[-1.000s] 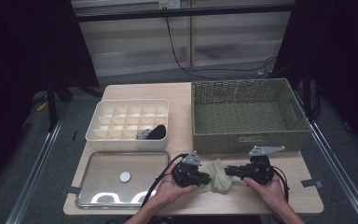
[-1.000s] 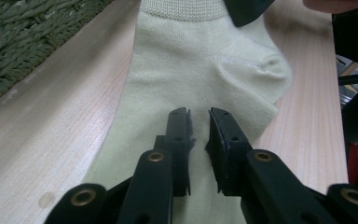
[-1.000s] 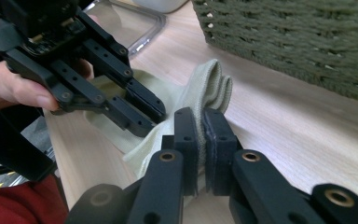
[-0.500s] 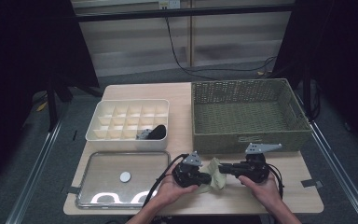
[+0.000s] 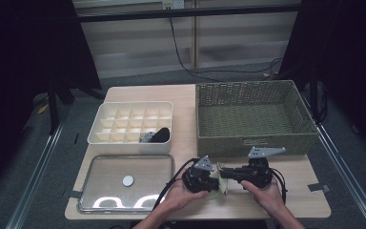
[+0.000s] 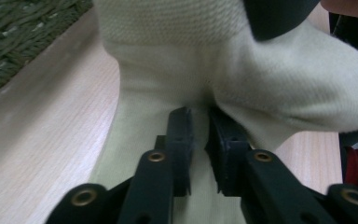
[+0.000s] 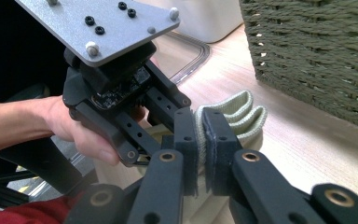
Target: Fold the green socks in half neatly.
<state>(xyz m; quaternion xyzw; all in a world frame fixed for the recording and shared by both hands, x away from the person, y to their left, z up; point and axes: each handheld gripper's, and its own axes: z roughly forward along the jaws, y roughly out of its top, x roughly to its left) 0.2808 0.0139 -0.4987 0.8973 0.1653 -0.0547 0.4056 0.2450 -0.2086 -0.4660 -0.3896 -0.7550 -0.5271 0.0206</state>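
High view shows the left gripper (image 5: pixel 213 180) and the right gripper (image 5: pixel 228 174) meeting nose to nose at the front edge of the table (image 5: pixel 190 102), just in front of the woven basket (image 5: pixel 252 114), with a pale sock (image 5: pixel 220 186) bunched between them. Seen along the left gripper's own jaws, they are closed on a flat fold of the sock (image 6: pixel 242 93), the cloth running between the two black pads while the rest billows up ahead. In the right gripper view the jaws are likewise clamped on the ribbed cuff (image 7: pixel 242 112), with the other gripper (image 7: pixel 135 107) and its hand (image 7: pixel 70 126) pressed close beside it. The work looks like folding or bundling the sock, probably ahead of putting it in the basket or in the divided box (image 5: pixel 131 125) farther left. Several things could spoil this. Both holds sit near an edge of soft knit, so a pull apart could drag the cloth out of one set of jaws and let the bundle fall open. With the grippers this close, their fingers might knock together. A thin pinch could also catch a single layer, leaving the fold uneven.
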